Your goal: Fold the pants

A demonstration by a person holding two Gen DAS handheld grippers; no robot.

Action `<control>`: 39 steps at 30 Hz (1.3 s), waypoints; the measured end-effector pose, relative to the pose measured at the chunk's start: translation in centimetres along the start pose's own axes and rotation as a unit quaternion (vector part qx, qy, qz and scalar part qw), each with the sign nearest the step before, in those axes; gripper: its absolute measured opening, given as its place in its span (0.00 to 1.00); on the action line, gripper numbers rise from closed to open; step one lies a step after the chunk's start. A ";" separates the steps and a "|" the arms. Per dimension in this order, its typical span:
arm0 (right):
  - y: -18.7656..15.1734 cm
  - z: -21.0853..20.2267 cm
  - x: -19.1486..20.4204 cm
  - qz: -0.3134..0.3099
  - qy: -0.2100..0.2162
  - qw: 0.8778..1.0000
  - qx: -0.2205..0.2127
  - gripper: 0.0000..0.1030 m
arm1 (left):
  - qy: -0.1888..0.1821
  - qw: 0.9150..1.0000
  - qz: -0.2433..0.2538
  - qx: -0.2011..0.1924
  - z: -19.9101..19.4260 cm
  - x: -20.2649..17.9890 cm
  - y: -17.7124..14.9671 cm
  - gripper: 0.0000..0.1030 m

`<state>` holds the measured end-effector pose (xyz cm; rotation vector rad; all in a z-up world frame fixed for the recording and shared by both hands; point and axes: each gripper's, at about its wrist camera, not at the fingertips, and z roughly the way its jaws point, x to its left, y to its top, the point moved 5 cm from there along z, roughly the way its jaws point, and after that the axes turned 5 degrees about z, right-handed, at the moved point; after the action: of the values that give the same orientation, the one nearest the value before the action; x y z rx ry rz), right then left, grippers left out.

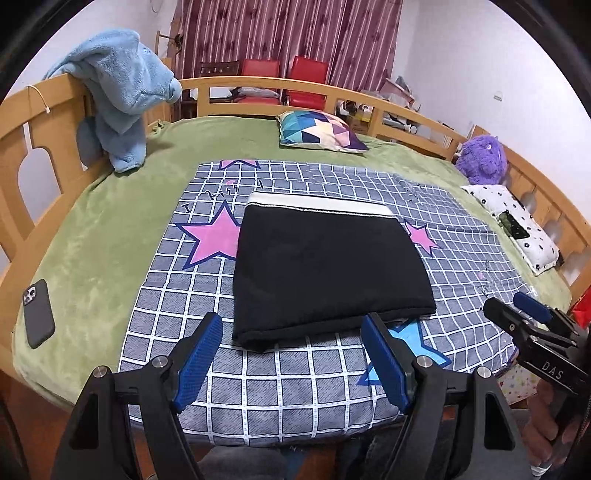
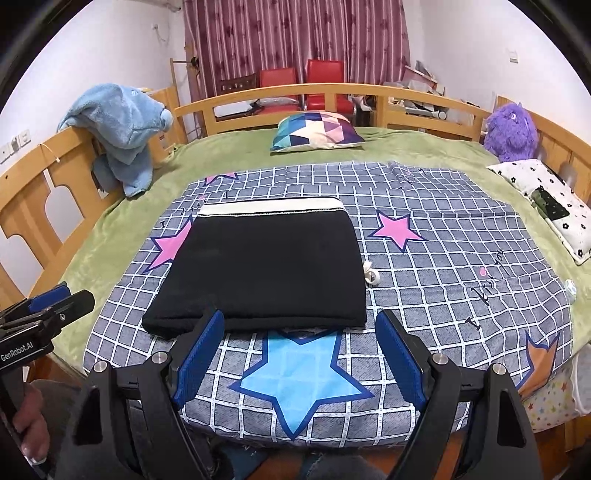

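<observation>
Pants: black, white waistband. 
Quilt: grey, white grid, pink and blue stars. 
Blanket: green. 
Pillow, upper centre: multicoloured triangles. 
Plush toy, right: purple. 
Curtain: maroon stripes. 
Gripper pads: blue.

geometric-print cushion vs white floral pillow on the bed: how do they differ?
The multicoloured geometric-triangle cushion lies at the far end of the green blanket, near the footboard rail; the white pillow with small black flowers lies along the right side rail. The cushion is bare on top, while the pillow carries a dark patterned object. The cushion shows bold blue, purple and cream colour blocks; the pillow is mostly white. Both lie flat, off the checked star-print quilt.
</observation>
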<state>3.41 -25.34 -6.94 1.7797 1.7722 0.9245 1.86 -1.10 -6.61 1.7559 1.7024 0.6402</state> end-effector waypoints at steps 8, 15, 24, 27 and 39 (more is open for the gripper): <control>0.0 0.3 0.5 -0.007 -0.007 1.000 0.004 0.81 | 0.027 0.999 0.018 0.004 0.1 -0.1 -0.1 0.74; -0.1 0.3 0.8 -0.009 -0.007 1.000 0.004 0.80 | 0.030 0.999 0.021 0.004 0.1 -0.1 -0.1 0.74; -0.1 0.3 0.7 -0.006 -0.005 1.000 0.004 0.81 | 0.030 0.999 0.019 0.004 -0.1 -0.2 -0.1 0.74; -0.1 0.3 0.7 -0.006 -0.006 1.000 0.004 0.81 | 0.030 0.999 0.020 0.003 -0.2 -0.2 -0.1 0.74; -0.1 0.3 0.7 -0.006 -0.005 1.000 0.004 0.80 | 0.030 0.999 0.019 0.004 -0.1 -0.2 -0.2 0.74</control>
<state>3.50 -24.61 -7.09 1.7732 1.7807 0.9025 1.67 -1.28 -6.63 1.7957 1.7171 0.7111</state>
